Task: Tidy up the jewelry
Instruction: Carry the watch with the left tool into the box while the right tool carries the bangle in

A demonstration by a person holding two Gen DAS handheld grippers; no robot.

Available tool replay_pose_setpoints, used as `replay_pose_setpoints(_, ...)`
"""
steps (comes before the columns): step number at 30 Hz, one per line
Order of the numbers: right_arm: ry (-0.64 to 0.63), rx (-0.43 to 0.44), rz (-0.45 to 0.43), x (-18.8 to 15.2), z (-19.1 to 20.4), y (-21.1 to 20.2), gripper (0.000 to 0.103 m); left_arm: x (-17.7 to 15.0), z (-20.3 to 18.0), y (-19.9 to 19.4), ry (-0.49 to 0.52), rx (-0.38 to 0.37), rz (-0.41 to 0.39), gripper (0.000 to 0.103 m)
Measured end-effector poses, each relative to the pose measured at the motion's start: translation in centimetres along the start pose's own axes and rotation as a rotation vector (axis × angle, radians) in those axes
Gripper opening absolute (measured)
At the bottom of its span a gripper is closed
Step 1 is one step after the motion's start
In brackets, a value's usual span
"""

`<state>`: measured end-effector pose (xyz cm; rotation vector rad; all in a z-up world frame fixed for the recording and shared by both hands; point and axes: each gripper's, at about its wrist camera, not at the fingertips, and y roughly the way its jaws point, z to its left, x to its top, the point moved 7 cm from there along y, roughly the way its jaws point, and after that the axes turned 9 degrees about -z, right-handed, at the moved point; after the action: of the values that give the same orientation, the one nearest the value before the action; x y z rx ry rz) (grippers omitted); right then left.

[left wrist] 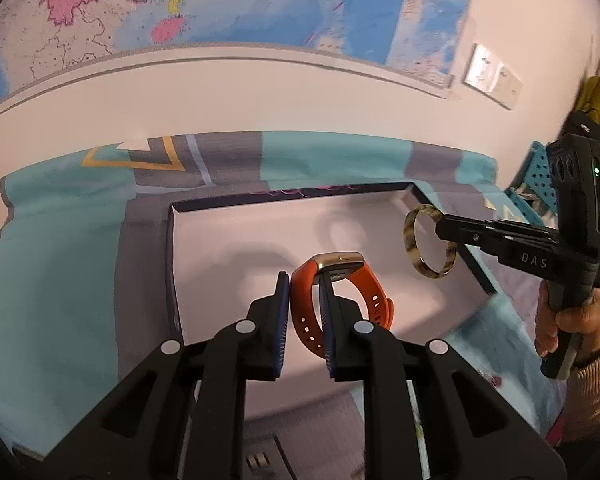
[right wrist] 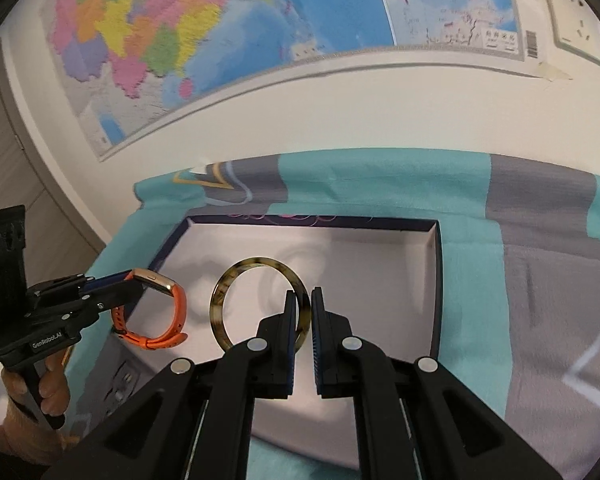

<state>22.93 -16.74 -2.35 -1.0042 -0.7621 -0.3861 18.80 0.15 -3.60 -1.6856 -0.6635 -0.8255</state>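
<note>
My left gripper (left wrist: 305, 282) is shut on an orange watch (left wrist: 340, 292) with a gold case, held over the white inside of an open dark-rimmed box (left wrist: 236, 248). My right gripper (right wrist: 305, 296) is shut on a tortoiseshell bangle (right wrist: 256, 304), held upright above the same box (right wrist: 380, 280). In the left wrist view the bangle (left wrist: 428, 244) hangs at the box's right rim, pinched by the right gripper (left wrist: 446, 226). In the right wrist view the watch (right wrist: 160, 312) hangs at the box's left edge in the left gripper (right wrist: 134, 280).
The box lies on a teal and grey cloth (right wrist: 480, 248) over the table. A wall with a map (right wrist: 220, 32) stands behind. A teal perforated rack (left wrist: 536, 176) and yellow items are at the far right in the left wrist view.
</note>
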Motion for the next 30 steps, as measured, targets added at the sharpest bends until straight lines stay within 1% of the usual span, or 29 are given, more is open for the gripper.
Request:
replay_pose_setpoints(7, 0.013, -0.042, 0.033, 1.1, -1.2, 3.3, 0.006, 0.9, 1.4, 3.8, -0.044, 0.016, 0.042, 0.015)
replay_pose_setpoints(11, 0.027, -0.059, 0.062, 1.5, -1.9, 4.9, 0.006, 1.4, 1.8, 5.6, -0.052, 0.034, 0.065, 0.015)
replay_pose_setpoints(16, 0.039, -0.092, 0.106, 1.8, -2.7, 6.7, 0.006, 2.1, 2.3, 7.4, -0.059, 0.058, 0.088, 0.015)
replay_pose_setpoints(23, 0.052, -0.108, 0.166, 1.8, -3.0, 8.5, 0.006, 3.0, 2.8, 9.4, -0.064, 0.101, 0.115, 0.015)
replay_pose_setpoints(27, 0.071, -0.121, 0.167, 1.7, -3.4, 8.9, 0.007, 3.1, 3.3, 10.4, -0.074, 0.124, 0.147, 0.015)
replay_pose_setpoints(30, 0.088, -0.129, 0.161, 1.8, -3.7, 9.0, 0.011, 3.0, 3.7, 11.0, -0.09, 0.137, 0.169, 0.015)
